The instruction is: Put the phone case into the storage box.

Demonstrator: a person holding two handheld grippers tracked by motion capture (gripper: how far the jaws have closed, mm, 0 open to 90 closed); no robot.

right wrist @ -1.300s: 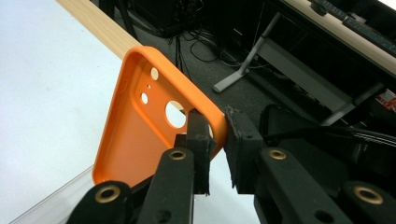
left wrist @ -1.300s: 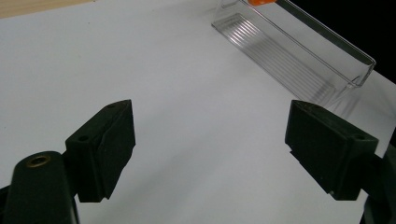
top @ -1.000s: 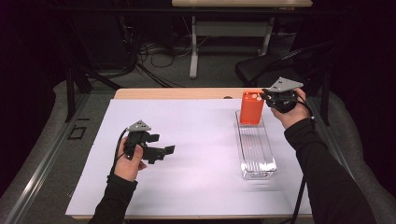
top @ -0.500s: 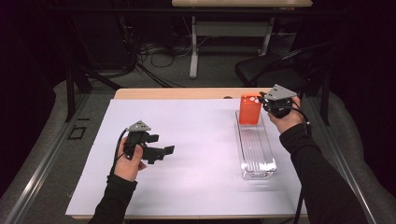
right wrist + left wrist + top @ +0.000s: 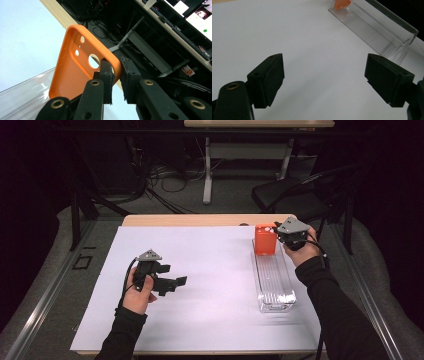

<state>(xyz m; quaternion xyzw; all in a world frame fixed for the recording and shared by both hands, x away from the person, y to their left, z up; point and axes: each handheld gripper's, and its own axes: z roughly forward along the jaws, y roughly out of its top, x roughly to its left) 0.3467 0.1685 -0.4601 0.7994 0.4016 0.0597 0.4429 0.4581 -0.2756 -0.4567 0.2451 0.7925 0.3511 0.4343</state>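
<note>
White paper covers the tabletop point(image 5: 210, 320), with dark floor and cables beyond. Since 1.0 s ago, the right gripper point(image 5: 280, 236) has been brought in against the orange soft-plastic phone case point(image 5: 75, 67); its 2 fingers point(image 5: 106, 80) are now closed on the case's edge, so a lift looks ready. The case stands upright in the clear ribbed plastic tray point(image 5: 274, 280), which is otherwise bare. The left gripper point(image 5: 324, 82) is held open, nothing between its fingers.

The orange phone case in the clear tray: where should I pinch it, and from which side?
Probably the top edge beside the camera cutout, coming in from the right. The phone case stands upright at the far end of the tray, so that thin wall is free; the right gripper already clamps it there, one jaw inside, one outside.
</note>
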